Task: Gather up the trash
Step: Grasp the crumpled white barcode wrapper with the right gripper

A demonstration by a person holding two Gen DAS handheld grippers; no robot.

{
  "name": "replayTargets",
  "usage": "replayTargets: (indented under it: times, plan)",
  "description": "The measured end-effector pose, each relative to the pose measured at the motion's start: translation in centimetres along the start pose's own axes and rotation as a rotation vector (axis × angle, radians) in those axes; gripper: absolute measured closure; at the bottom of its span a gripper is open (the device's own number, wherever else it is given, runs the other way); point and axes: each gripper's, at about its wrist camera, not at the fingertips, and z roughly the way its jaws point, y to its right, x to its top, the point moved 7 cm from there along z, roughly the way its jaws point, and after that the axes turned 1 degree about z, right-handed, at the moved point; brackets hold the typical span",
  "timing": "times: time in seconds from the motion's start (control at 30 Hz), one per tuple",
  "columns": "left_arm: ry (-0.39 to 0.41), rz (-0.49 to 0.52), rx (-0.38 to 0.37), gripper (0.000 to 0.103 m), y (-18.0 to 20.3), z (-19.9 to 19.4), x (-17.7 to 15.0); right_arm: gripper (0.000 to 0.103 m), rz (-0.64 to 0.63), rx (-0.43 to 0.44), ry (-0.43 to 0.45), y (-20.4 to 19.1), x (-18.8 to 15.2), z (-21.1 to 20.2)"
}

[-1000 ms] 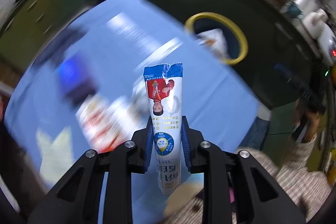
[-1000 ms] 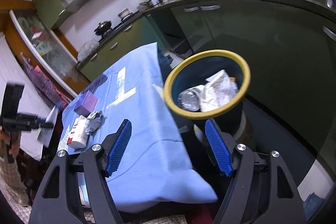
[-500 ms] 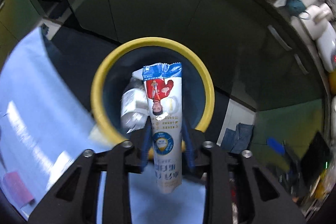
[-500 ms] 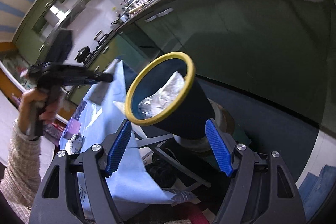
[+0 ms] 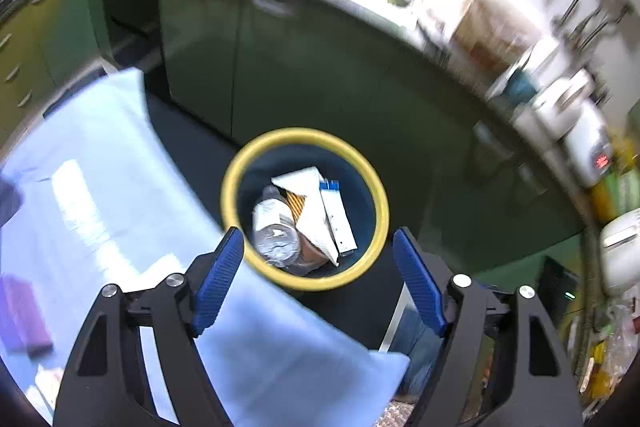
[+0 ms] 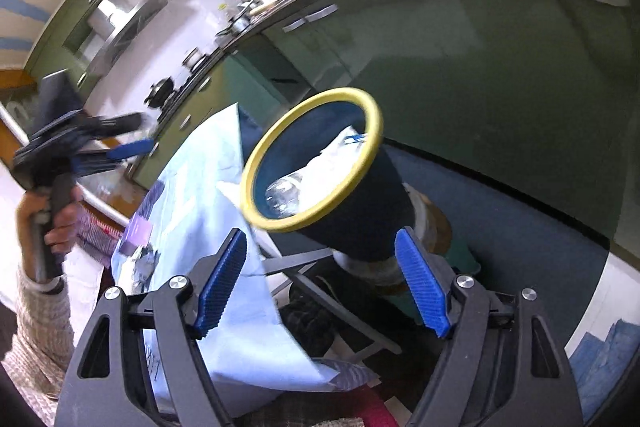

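The dark bin with a yellow rim [image 5: 362, 175] stands beside the blue-clothed table. Inside lie a crushed clear bottle [image 5: 275, 227], white paper [image 5: 312, 203] and the white-and-blue wrapper [image 5: 338, 215]. My left gripper [image 5: 318, 279] is open and empty, above the bin. My right gripper [image 6: 320, 283] is open and empty, low beside the bin [image 6: 368, 227]. The left gripper [image 6: 120, 143] also shows in the right wrist view, held in a hand at far left.
The table with the blue cloth [image 5: 100, 195] lies left of the bin, with a purple box [image 6: 138, 231] and crumpled trash [image 6: 142, 263] on it. Dark green cabinets [image 5: 320, 67] stand behind the bin. Folding table legs [image 6: 320, 291] are below.
My left gripper swung from the table to over the bin, opened, and the white-and-blue wrapper dropped into the bin. The right gripper stayed open and shifted a little.
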Motion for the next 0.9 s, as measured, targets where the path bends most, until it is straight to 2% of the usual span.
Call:
replayTargets:
  times: [0.1,0.17,0.23,0.33,0.37,0.5,0.63,0.7,0.77,0.9]
  plan:
    - [0.146,-0.038,0.016,0.02,-3.4,-6.5,-2.1,0.026,-0.064,0.009,-0.032,-2.9,-0.5,0.8]
    - [0.255,-0.063,0.082,0.018,-6.7,-10.8,-4.0,0.026,-0.114,0.02,-0.062,-4.9,-0.8,1.6]
    - [0.372,-0.101,0.184,0.013,-11.0,-15.0,-6.4,0.026,-0.179,0.057,-0.115,-8.1,-1.5,2.7]
    - [0.465,-0.17,0.288,0.012,-16.3,-18.3,-9.6,0.026,-0.294,0.138,-0.215,-14.2,-3.2,4.9]
    - [0.498,-0.213,0.344,0.012,-19.0,-19.3,-11.2,0.026,-0.339,0.163,-0.252,-16.5,-3.9,5.8]
    - [0.556,-0.316,0.472,0.012,-25.7,-20.2,-15.1,0.026,-0.409,0.26,-0.415,-24.0,-5.7,9.8]
    - [0.604,-0.369,0.58,0.012,-30.0,-20.5,-17.6,0.026,-0.471,0.214,-0.527,-28.9,-6.7,14.0]
    - [0.614,-0.405,0.582,0.012,-31.7,-20.4,-18.4,0.026,-0.469,0.169,-0.599,-30.2,-7.2,16.1]
    - [0.598,-0.436,0.546,0.012,-32.7,-20.0,-18.9,0.026,-0.459,0.131,-0.648,-30.6,-7.4,17.7]
    - [0.584,-0.45,0.53,0.012,-33.0,-19.9,-20.0,0.026,-0.447,0.062,-0.722,-30.9,-8.3,19.9]
